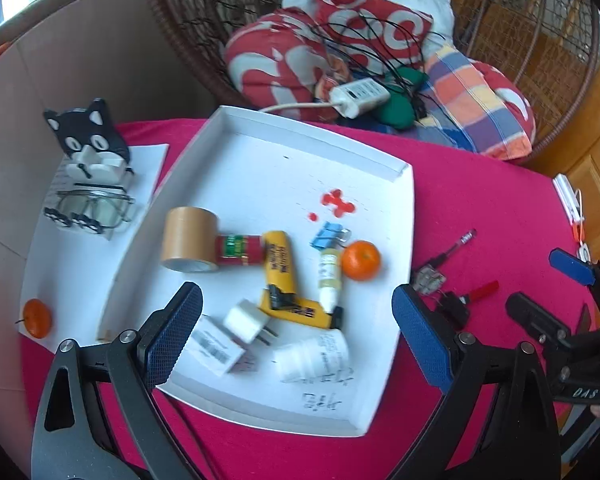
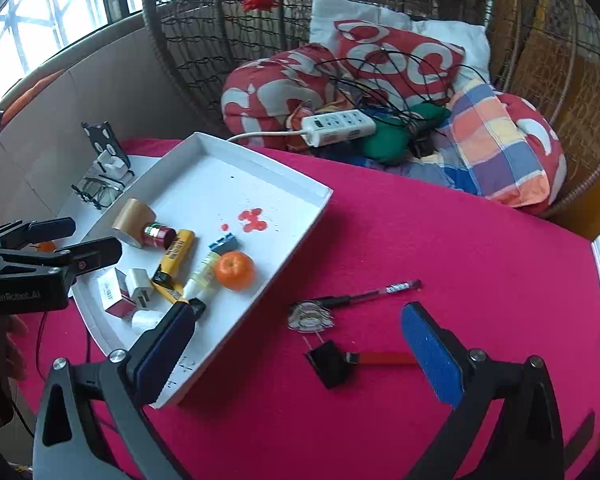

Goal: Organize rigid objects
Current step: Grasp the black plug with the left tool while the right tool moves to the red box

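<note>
Most rigid items already lie gathered in the tray [image 1: 384,184]. The pen [image 2: 364,294] and clip [image 2: 332,364] sit loose on the worktop [image 2: 460,240] beside it, likely next. Both the left gripper [image 1: 296,336] and right gripper [image 2: 300,360] hover with jaws spread wide and empty.

soft daylight fills both views, coming from the window [image 2: 40,36] in the upper left of each frame, where the panes blow out to near white. the white tray [image 1: 364,160] reads bright and a little washed, with only faint, diffuse shadows under the things on it. the pink bench cloth [image 2: 440,240] is strongly saturated. fisheye bending curves the tray edges and the wicker chair [image 2: 220,32], and black corners vignette each frame. the left wrist view is slightly smeared, labels on the tray unreadable; the near fingers [image 1: 420,336] look soft. the right wrist view is a touch crisper.
</note>
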`<move>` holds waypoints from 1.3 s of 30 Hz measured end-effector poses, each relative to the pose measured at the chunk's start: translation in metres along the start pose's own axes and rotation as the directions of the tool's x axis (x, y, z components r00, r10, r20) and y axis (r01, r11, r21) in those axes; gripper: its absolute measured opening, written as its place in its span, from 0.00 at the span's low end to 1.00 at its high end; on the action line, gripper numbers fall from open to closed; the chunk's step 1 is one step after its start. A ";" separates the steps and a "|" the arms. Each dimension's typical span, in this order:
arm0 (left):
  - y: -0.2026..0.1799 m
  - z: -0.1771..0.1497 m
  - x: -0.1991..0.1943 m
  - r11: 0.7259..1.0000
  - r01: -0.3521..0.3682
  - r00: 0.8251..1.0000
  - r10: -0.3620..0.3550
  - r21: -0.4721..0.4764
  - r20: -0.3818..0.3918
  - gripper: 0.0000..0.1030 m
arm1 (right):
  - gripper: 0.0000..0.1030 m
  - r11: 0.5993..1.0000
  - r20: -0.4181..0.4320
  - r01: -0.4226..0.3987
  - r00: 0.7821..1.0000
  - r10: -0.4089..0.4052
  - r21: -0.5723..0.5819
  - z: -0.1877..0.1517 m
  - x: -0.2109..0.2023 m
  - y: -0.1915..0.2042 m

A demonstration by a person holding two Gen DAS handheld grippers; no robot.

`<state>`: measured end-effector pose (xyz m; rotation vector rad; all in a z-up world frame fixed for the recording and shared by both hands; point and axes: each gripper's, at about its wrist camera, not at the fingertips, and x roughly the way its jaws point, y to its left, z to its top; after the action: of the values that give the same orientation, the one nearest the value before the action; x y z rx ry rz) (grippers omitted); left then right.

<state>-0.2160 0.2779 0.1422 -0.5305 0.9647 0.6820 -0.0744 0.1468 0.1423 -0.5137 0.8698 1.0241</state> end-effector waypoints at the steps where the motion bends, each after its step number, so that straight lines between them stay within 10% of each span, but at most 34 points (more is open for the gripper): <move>1: -0.008 -0.001 0.003 1.000 0.010 1.000 -0.010 0.011 -0.007 0.94 | 1.00 1.000 -0.004 0.010 1.000 -0.010 0.015 -0.003 -0.001 -0.008; 18: -0.137 -0.017 0.068 0.974 0.175 0.968 -0.143 0.142 -0.209 0.94 | 1.00 0.969 -0.088 0.124 0.990 -0.107 0.214 -0.059 -0.021 -0.131; 36: -0.173 -0.029 0.136 0.994 -0.061 0.962 0.036 -0.086 -0.272 0.81 | 1.00 0.969 -0.165 0.124 0.982 -0.090 0.212 -0.091 -0.022 -0.221; 39: -0.182 -0.028 0.132 0.994 -0.098 0.967 0.086 -0.040 -0.238 0.46 | 1.00 0.974 -0.165 0.116 0.983 -0.084 0.193 -0.090 -0.020 -0.228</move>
<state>-0.0466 0.1732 0.0332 -0.6248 1.2033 0.7400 0.0901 -0.0319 0.1027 -0.4649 1.0639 0.8007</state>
